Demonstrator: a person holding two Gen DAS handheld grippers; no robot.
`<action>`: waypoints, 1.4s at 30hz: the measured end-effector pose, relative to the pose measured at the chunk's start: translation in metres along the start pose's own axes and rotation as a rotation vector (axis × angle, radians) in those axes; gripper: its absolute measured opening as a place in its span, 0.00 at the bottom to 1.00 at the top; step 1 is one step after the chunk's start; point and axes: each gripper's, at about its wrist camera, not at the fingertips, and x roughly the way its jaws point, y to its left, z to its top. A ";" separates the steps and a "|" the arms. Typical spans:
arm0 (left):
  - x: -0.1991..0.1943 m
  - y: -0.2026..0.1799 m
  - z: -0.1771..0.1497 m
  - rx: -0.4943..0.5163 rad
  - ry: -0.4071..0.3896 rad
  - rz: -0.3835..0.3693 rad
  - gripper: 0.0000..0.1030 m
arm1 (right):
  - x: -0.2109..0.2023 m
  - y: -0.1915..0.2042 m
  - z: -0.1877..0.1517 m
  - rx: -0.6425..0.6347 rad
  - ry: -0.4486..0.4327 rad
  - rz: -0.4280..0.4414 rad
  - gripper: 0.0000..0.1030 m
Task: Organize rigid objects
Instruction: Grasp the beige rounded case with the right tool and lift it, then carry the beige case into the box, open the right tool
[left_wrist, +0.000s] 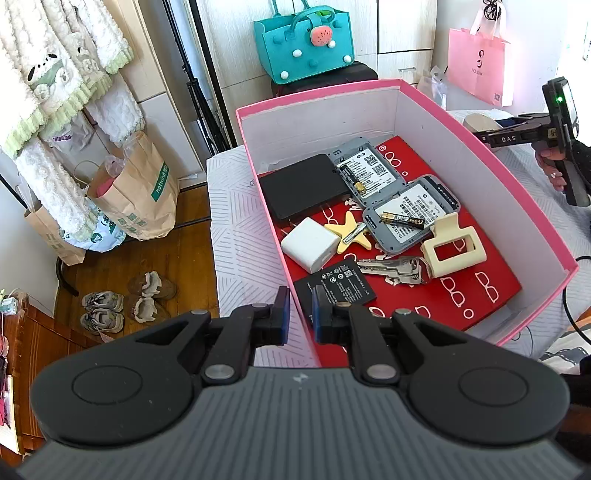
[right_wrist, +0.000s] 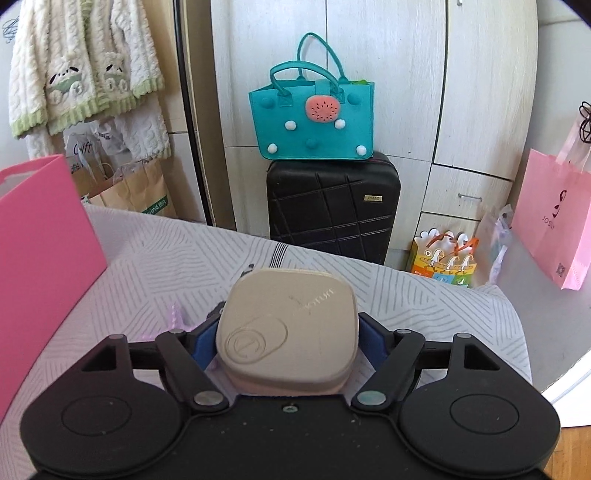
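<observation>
Where the near-left wall of the pink box (left_wrist: 317, 94) meets its corner, the left claw (left_wrist: 300, 314) is clamped shut on the cardboard, one blue pad outside the wall and one inside.

Inside the box, from its left wall across to its right, the sorted things lie on a red printed sheet (left_wrist: 491, 284):
- A black flat case (left_wrist: 303, 186) sits nearest the left wall.
- A white charger block (left_wrist: 310, 249) is in front of it.
- A yellow star clip (left_wrist: 351, 230) touches the charger.
- A flat black battery (left_wrist: 338, 286) lies at the near wall, just by the clamped pads.
- Two grey open-backed devices (left_wrist: 369, 170) (left_wrist: 413, 214) take the middle of the box, each with a small round cell lying on it.
- A bunch of keys (left_wrist: 391, 269) lies in front of them.
- A cream hair clip (left_wrist: 452, 247) is closest to the right wall.

Outside the box, to its right, a beige rounded case (right_wrist: 295, 314) rests on the grey-striped cloth (right_wrist: 424, 306). The right claw (right_wrist: 287, 334) stands wide open around it, a blue pad close beside each flank. Whether either pad touches the case cannot be told. From that wrist's view the box's outer wall rises at the left edge, well apart from the case.
</observation>
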 end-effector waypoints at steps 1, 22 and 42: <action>0.000 0.001 0.000 -0.002 0.001 -0.002 0.11 | 0.000 0.001 0.000 0.001 0.004 -0.004 0.76; -0.001 0.003 0.000 -0.005 -0.012 -0.012 0.11 | -0.131 0.076 0.014 -0.057 -0.111 0.241 0.77; 0.001 0.006 -0.002 -0.028 -0.027 -0.035 0.11 | -0.086 0.224 0.029 -0.059 0.310 0.844 0.77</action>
